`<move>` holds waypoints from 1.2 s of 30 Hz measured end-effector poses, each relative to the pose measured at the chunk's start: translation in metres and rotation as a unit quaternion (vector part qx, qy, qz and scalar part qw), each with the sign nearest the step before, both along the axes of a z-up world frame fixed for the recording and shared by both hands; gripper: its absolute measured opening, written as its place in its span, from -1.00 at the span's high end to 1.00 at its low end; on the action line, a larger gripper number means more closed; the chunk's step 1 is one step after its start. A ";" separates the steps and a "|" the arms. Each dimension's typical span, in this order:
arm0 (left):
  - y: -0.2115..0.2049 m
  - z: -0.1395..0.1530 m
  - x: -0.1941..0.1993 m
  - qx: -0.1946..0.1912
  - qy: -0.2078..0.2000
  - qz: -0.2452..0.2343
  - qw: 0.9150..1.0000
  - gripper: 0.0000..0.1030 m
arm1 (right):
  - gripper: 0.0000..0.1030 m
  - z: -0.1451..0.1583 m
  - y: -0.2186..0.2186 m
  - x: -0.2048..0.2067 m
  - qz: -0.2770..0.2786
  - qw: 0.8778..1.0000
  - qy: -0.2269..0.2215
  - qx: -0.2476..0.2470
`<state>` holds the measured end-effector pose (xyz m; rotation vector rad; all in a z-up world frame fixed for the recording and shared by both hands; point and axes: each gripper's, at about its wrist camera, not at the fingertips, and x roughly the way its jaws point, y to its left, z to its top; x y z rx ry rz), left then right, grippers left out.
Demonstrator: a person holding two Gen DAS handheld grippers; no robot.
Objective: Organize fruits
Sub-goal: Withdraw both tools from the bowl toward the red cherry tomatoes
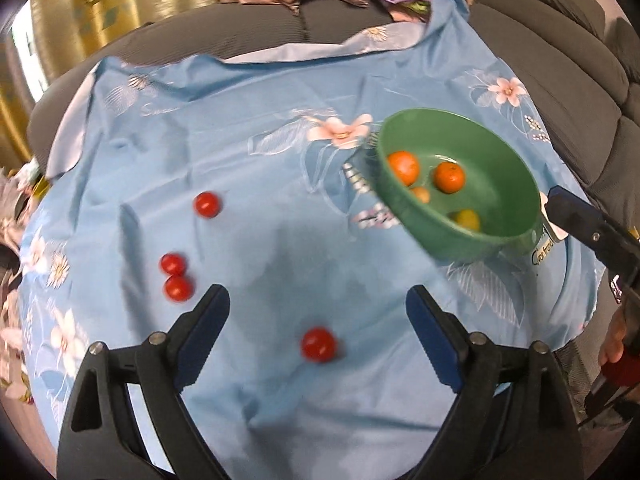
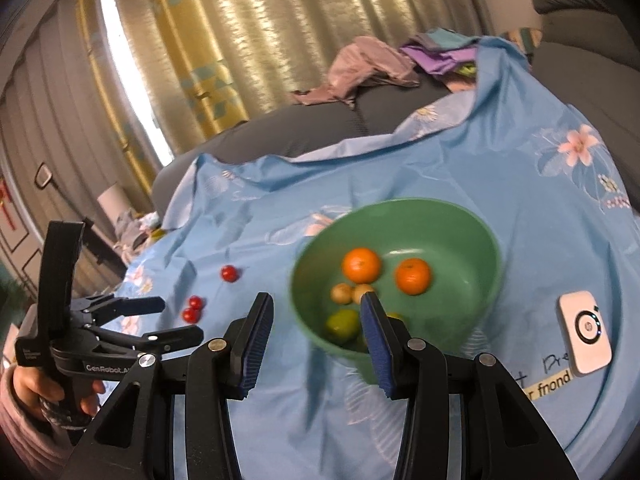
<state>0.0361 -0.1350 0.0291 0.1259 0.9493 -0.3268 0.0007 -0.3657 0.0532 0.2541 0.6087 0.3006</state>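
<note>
A green bowl (image 1: 516, 184) (image 2: 472, 240) sits on a blue flowered cloth (image 1: 260, 152) and holds two oranges (image 1: 404, 167) (image 2: 361, 265), small brownish fruits (image 2: 342, 293) and a yellow-green fruit (image 2: 341, 322). Several red cherry tomatoes lie loose on the cloth: one (image 1: 319, 344) between my left gripper's open fingers, a touching pair (image 1: 176, 276) to the left, one (image 1: 207, 204) farther back. My left gripper (image 1: 318, 312) (image 2: 180, 320) is open and empty. My right gripper (image 2: 316, 312) is open and empty, its right finger over the bowl's near rim.
A white device (image 2: 585, 334) lies on the cloth right of the bowl. Crumpled clothes (image 2: 360, 68) are heaped on the grey sofa behind. Gold curtains (image 2: 240, 40) hang at the back. The cloth drops off at its left edge.
</note>
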 end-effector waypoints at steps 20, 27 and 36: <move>0.072 -0.001 -0.035 -0.044 -0.014 0.052 0.998 -0.75 | 0.11 0.014 0.076 -0.018 0.100 0.994 0.001 -0.034; 0.102 -0.015 -0.038 -0.053 -0.004 0.081 0.995 -0.75 | 0.11 -0.001 0.100 -0.008 0.133 0.990 0.034 -0.041; 0.109 -0.032 -0.021 -0.063 0.012 0.078 0.995 -0.74 | 0.11 -0.026 0.120 0.010 0.165 0.982 0.083 -0.042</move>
